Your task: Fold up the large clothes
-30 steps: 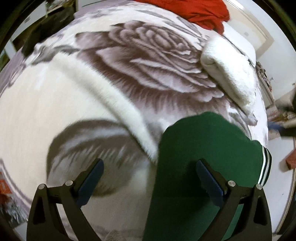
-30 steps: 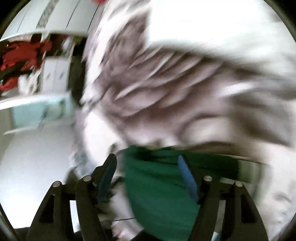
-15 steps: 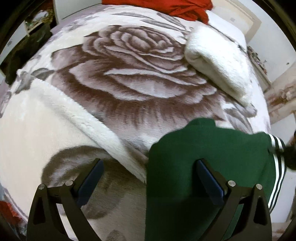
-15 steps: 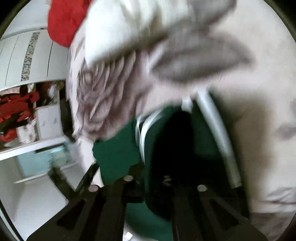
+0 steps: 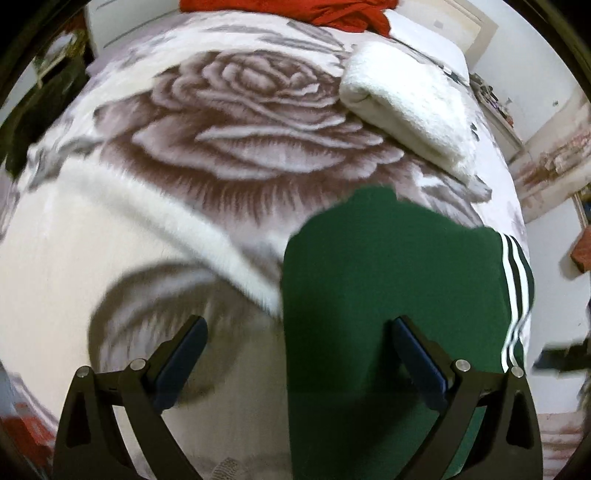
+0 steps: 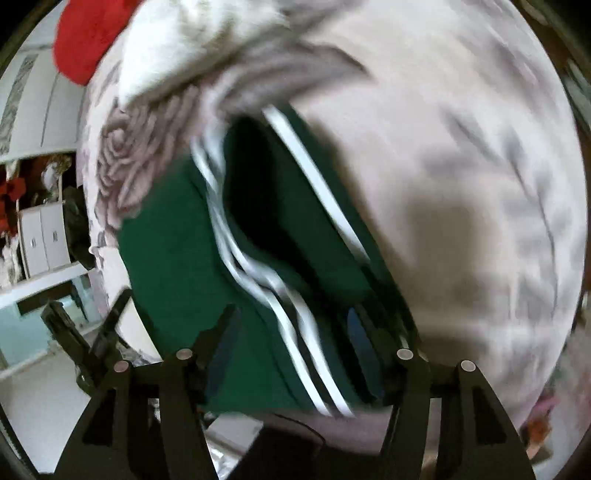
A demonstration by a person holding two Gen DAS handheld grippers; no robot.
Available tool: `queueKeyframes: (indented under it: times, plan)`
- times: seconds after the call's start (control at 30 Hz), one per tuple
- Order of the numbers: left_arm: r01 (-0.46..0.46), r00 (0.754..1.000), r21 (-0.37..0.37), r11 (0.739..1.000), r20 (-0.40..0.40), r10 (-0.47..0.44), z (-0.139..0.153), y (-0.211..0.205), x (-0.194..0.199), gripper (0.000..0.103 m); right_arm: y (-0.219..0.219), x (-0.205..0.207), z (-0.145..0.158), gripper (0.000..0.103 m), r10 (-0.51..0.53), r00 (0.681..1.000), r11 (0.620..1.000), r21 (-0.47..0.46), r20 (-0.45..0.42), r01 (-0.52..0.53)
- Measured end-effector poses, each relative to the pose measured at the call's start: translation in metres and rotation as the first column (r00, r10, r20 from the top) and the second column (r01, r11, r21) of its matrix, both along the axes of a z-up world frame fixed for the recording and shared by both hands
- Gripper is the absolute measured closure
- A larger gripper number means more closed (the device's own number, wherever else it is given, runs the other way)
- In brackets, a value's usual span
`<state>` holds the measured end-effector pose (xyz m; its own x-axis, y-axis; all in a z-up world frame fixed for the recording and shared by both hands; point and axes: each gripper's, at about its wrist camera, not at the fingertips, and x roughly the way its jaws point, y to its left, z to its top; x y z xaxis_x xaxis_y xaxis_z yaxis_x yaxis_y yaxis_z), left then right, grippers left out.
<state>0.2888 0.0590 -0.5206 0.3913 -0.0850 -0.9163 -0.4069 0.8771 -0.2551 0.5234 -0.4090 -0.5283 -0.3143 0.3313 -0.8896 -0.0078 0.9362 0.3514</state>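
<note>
Overhead, the left gripper (image 5: pixel 295 358) hangs with its jaws spread wide and nothing pinched; its right finger (image 5: pixel 417 362) stands over the green garment (image 5: pixel 388 280), its left finger over the bare rose-print blanket (image 5: pixel 236 133), and whether either tip touches the cloth cannot be told. The right gripper (image 6: pixel 291 343) has just been opening: its jaws stand apart, the garment's (image 6: pixel 173 266) striped edge runs between them, and the pads do not press on it as far as the blurred wrist view shows.

Room for moving lies left of the garment, where the blanket spreads broad and flat, crossed only by a raised white fleecy fold (image 5: pixel 155 218). At the far right a folded white fleece blanket (image 5: pixel 410 99) lies apart from the garment, and a red cloth (image 5: pixel 332 11) sits at the bed's far end. The garment's right side reaches the bed's edge, with floor beyond.

Dark green with white stripes (image 5: pixel 517 280) down its right side, the garment lies flat on the near right part of the bed. From the right wrist, a striped fold stands lifted, showing a dark hollow (image 6: pixel 255 192) beneath.
</note>
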Motion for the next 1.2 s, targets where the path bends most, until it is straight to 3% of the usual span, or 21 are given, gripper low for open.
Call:
queueKeyframes:
  times: [0.1,0.2,0.27,0.37,0.53,0.6,0.73,0.83,1.0,1.07,1.2]
  plan:
    - [-0.042,0.998,-0.027,0.999,-0.042,0.041,-0.005,-0.005,-0.025,0.000,-0.035,-0.038,-0.038,0.040,-0.133,0.985,0.990,0.040,-0.110,0.138]
    - [-0.077,0.994,-0.018,0.997,-0.075,0.075,-0.010,-0.016,-0.045,0.000,-0.032,-0.053,-0.063,0.040,-0.198,0.973,0.964,0.158,-0.119,0.216]
    - [-0.094,0.992,-0.004,0.996,-0.090,0.093,-0.012,-0.023,-0.055,0.000,-0.028,-0.061,-0.065,0.077,-0.205,0.976,0.962,0.167,-0.075,0.215]
    - [-0.106,0.988,0.030,0.994,-0.105,0.109,-0.012,-0.035,-0.063,0.000,-0.034,-0.073,-0.045,0.086,-0.236,0.972,0.957,0.171,-0.009,0.234]
    - [-0.076,0.990,0.114,0.991,-0.106,0.088,-0.008,-0.056,-0.059,0.000,-0.053,-0.097,0.019,0.089,-0.290,0.954,0.940,0.208,0.070,0.271]
    - [-0.069,0.992,0.125,0.990,-0.099,0.081,-0.008,-0.062,-0.055,0.000,-0.058,-0.103,0.021,0.089,-0.265,0.959,0.953,0.181,0.099,0.244]
    - [-0.036,0.993,0.120,0.992,-0.110,0.050,-0.015,-0.074,-0.047,0.000,-0.082,-0.095,-0.033,0.089,-0.265,0.962,0.963,0.072,0.069,0.261]
    - [-0.020,0.993,0.146,0.989,-0.112,0.037,-0.014,-0.082,-0.044,0.000,-0.088,-0.086,-0.061,0.087,-0.275,0.961,0.960,0.064,0.020,0.274]
    - [-0.029,0.992,0.132,0.991,-0.116,0.044,-0.018,-0.085,-0.041,0.000,-0.086,-0.073,-0.029,0.069,-0.132,0.991,0.990,0.055,0.006,0.131]
    - [-0.035,0.992,0.127,0.991,-0.117,0.050,-0.018,-0.085,-0.040,0.000,-0.085,-0.064,-0.007,0.053,-0.075,0.995,0.997,0.023,0.067,0.074]
    - [-0.038,0.992,0.130,0.991,-0.115,0.053,-0.018,-0.086,-0.040,0.000,-0.079,-0.042,0.025,0.049,-0.007,0.978,1.000,-0.002,0.207,0.007]
